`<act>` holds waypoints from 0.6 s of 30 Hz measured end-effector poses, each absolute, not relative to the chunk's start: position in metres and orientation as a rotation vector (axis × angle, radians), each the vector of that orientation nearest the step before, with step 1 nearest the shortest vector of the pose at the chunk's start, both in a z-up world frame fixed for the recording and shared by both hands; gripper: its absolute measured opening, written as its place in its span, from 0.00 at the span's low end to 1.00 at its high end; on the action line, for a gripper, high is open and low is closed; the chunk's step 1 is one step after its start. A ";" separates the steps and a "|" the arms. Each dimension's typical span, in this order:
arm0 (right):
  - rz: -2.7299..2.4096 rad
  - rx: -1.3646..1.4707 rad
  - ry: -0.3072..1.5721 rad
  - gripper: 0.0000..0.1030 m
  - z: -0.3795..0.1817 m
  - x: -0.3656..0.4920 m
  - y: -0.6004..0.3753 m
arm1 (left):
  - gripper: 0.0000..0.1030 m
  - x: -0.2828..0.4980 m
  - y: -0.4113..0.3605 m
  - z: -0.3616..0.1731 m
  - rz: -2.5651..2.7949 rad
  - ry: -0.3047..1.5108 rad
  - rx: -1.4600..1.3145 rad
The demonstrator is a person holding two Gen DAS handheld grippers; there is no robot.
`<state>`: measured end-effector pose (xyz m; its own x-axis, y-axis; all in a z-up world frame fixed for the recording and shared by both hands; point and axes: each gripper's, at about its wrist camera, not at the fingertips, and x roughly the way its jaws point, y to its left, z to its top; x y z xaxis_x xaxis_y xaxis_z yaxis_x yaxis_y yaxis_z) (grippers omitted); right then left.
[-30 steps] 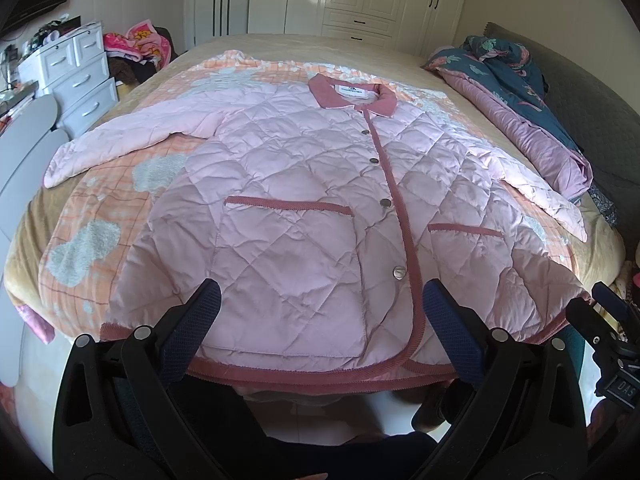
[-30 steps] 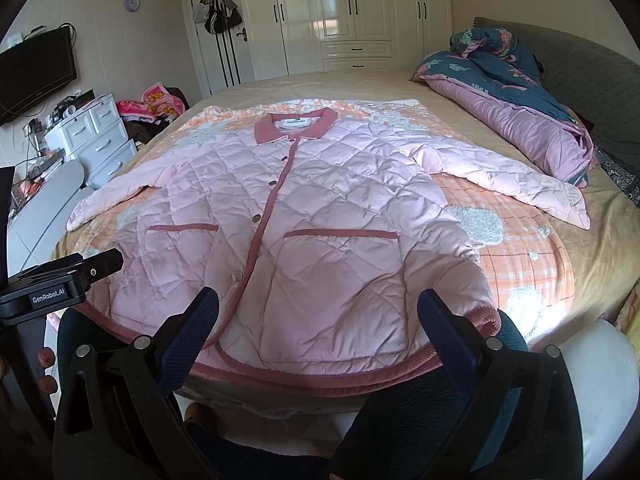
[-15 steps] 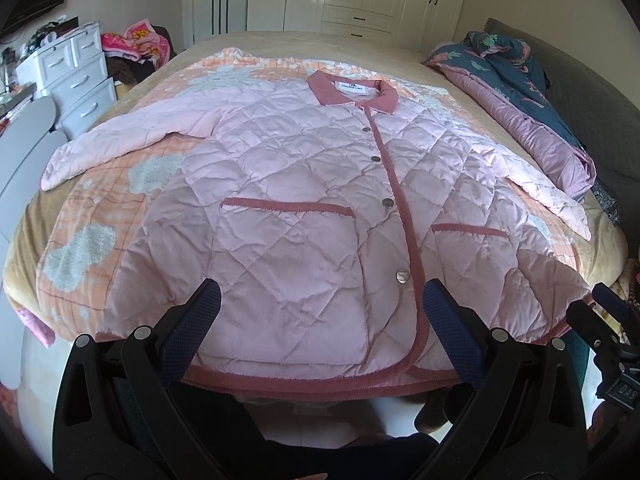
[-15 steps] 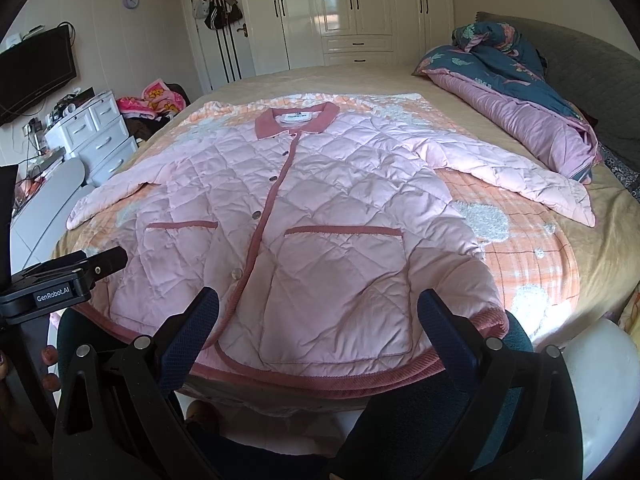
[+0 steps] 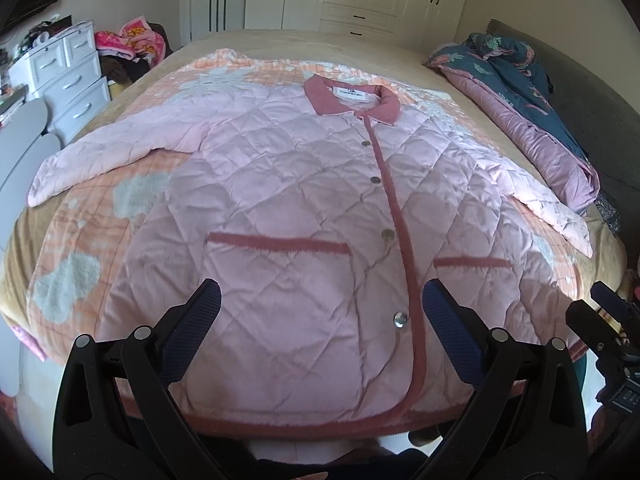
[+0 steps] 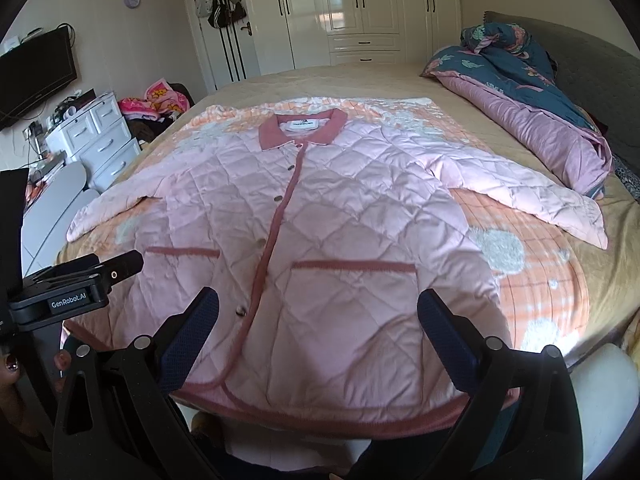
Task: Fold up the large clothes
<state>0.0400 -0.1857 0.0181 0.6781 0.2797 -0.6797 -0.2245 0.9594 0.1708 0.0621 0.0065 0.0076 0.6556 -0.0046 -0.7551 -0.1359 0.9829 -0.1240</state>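
A large pink quilted jacket with dark pink trim lies flat and buttoned on the bed, collar far, hem at the near edge, both sleeves spread out. It also shows in the right wrist view. My left gripper is open and empty, above the jacket's lower left front by the left pocket. My right gripper is open and empty, above the lower right front by the right pocket. The left gripper's body shows at the left of the right wrist view.
The jacket lies on an orange checked blanket over a tan bedspread. A rolled blue and purple duvet lies along the right side. White drawers stand left of the bed. White wardrobes line the far wall.
Both grippers have moved forward and slightly lower over the jacket's hem. The jacket has not moved. Both grippers stay open.
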 end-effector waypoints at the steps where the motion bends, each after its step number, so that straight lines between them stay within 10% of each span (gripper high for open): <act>1: 0.283 0.078 0.775 0.96 0.019 0.042 -0.185 | 0.92 0.066 0.007 0.009 0.074 0.852 -0.177; 18: 0.246 0.142 0.763 0.96 0.037 0.104 -0.186 | 0.92 0.122 0.010 0.029 0.060 0.850 -0.182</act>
<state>0.1036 -0.1856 0.0373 0.6960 0.2710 -0.6650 -0.1683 0.9618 0.2159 0.1215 0.0095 0.0295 0.6592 -0.0201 -0.7517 -0.1254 0.9827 -0.1362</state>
